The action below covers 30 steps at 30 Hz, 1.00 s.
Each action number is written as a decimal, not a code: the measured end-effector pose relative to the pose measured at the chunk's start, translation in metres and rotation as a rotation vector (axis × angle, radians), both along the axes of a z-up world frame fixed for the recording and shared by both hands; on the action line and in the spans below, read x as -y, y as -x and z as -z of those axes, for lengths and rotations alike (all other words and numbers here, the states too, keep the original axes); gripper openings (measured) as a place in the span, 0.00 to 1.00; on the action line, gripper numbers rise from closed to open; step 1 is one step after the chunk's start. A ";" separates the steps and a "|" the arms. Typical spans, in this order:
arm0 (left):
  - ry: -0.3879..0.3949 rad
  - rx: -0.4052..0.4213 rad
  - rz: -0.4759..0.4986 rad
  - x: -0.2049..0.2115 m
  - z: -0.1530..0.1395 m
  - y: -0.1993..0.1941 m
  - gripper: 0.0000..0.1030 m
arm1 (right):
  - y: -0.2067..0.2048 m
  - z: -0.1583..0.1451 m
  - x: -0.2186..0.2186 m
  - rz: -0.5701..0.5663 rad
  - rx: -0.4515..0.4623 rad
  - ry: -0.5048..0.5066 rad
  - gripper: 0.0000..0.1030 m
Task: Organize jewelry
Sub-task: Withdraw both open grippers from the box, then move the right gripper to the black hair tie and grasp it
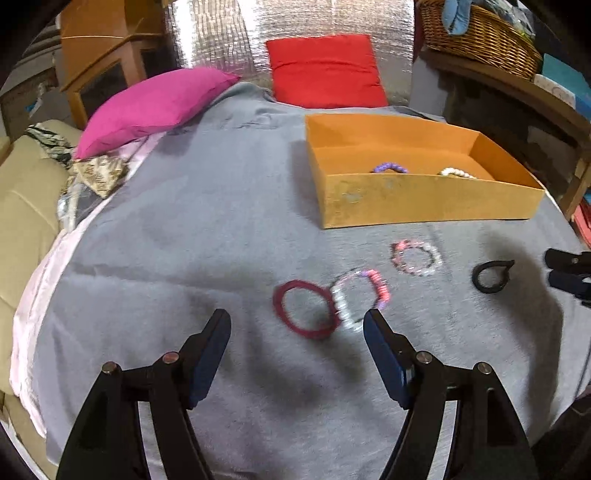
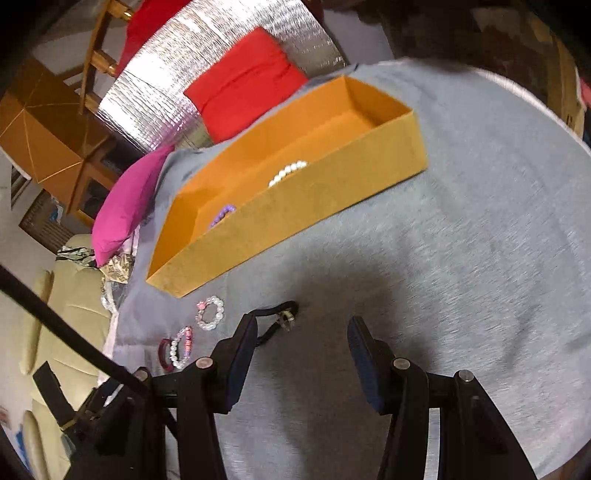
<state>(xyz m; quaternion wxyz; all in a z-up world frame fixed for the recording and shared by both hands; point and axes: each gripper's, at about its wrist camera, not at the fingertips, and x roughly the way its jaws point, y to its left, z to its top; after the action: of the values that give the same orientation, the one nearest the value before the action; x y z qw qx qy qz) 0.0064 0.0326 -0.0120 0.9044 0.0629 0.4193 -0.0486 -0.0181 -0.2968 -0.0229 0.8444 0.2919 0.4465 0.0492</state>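
Observation:
An orange box [image 1: 424,201] stands on the grey cloth and holds a purple bead bracelet [image 1: 389,168] and a white pearl bracelet [image 1: 456,172]. In front of it lie a dark red bangle [image 1: 282,308], a white and pink bead bracelet [image 1: 382,290], a pink and clear bead bracelet [image 1: 437,256] and a black band [image 1: 491,277]. My left gripper [image 1: 297,325] is open and empty, just in front of the red bangle. My right gripper [image 2: 303,332] is open and empty, with the black band [image 2: 275,321] beside its left finger. The box [image 2: 288,221] also shows in the right wrist view.
A magenta pillow [image 1: 147,107] and a red pillow [image 1: 325,72] lie at the far end against silver foil. A beige sofa [image 1: 26,206] is at the left. A wicker basket [image 1: 480,33] sits on a shelf at the right. The right gripper's tips [image 1: 569,273] show at the right edge.

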 end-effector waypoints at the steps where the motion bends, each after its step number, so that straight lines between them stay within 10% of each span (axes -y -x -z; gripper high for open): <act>1: 0.003 -0.003 0.004 0.002 0.000 0.000 0.73 | -0.002 0.002 -0.002 -0.005 -0.007 -0.005 0.53; 30: -0.079 -0.043 0.000 0.016 0.011 -0.004 0.73 | -0.030 0.020 -0.039 -0.023 -0.092 0.057 0.53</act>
<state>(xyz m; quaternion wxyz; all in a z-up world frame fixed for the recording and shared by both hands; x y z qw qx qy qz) 0.0109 0.0166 -0.0233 0.8921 0.0973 0.4400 -0.0334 0.0119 -0.2575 -0.0425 0.8304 0.2646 0.4893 0.0330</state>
